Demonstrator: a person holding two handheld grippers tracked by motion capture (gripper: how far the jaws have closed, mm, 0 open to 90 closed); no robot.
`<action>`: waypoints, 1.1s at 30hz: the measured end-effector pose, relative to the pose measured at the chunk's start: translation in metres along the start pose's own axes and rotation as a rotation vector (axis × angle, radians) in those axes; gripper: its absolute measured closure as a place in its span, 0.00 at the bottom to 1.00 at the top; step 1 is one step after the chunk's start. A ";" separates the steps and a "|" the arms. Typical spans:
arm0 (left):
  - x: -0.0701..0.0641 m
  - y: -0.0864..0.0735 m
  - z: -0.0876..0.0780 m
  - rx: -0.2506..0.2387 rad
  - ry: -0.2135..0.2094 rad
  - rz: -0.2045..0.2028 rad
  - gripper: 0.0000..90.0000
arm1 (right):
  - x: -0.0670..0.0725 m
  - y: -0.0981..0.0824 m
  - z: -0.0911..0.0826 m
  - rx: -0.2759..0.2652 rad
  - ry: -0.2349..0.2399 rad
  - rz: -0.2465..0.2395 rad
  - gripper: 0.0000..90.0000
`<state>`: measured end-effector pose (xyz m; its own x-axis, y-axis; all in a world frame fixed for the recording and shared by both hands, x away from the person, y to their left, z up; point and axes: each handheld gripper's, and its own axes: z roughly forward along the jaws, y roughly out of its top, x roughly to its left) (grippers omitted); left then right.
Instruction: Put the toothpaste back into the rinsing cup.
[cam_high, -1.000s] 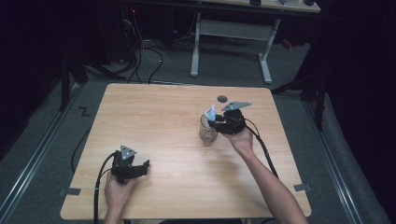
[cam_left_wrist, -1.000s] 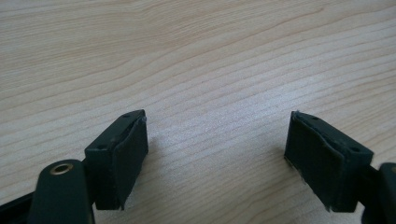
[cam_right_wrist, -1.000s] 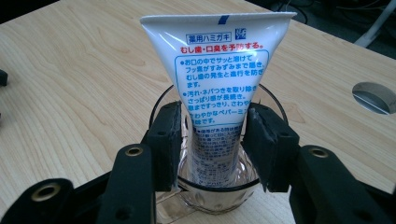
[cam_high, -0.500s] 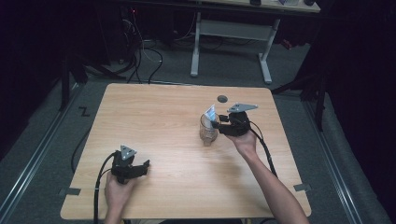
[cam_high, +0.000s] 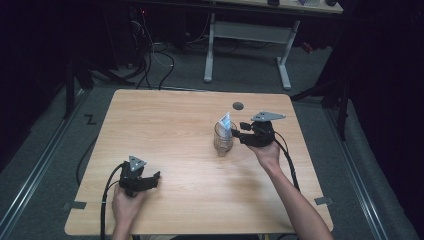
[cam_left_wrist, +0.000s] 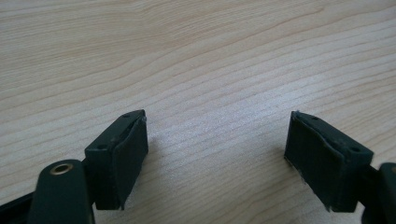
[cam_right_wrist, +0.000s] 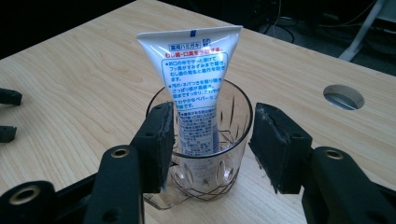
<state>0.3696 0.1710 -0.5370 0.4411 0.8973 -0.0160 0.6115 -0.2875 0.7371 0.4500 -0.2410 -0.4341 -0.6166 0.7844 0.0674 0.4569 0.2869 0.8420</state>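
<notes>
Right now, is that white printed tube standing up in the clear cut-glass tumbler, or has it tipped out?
In and upright: the white printed tube stands inside the clear cut-glass tumbler, crimped end up, leaning slightly on the rim.

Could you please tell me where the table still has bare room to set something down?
The table's far left half is bare, bordered by the glass holding the tube. So is the middle strip between the left gripper and the glass. It is crowded on the right, where the right gripper sits beside the glass, near the cable hole.
</notes>
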 end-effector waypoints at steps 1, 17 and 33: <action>0.000 0.000 0.000 0.000 0.000 0.000 0.24 | -0.001 0.000 -0.001 -0.006 -0.001 -0.002 0.54; 0.000 0.000 0.000 0.000 0.000 0.000 0.24 | -0.010 -0.009 -0.028 -0.043 -0.027 0.045 0.54; 0.000 0.000 0.000 0.000 0.000 0.000 0.24 | -0.015 -0.016 -0.048 -0.065 -0.035 0.065 0.54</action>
<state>0.3694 0.1709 -0.5370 0.4407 0.8975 -0.0162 0.6118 -0.2871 0.7371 0.4215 -0.2836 -0.4230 -0.5640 0.8191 0.1050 0.4515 0.1994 0.8697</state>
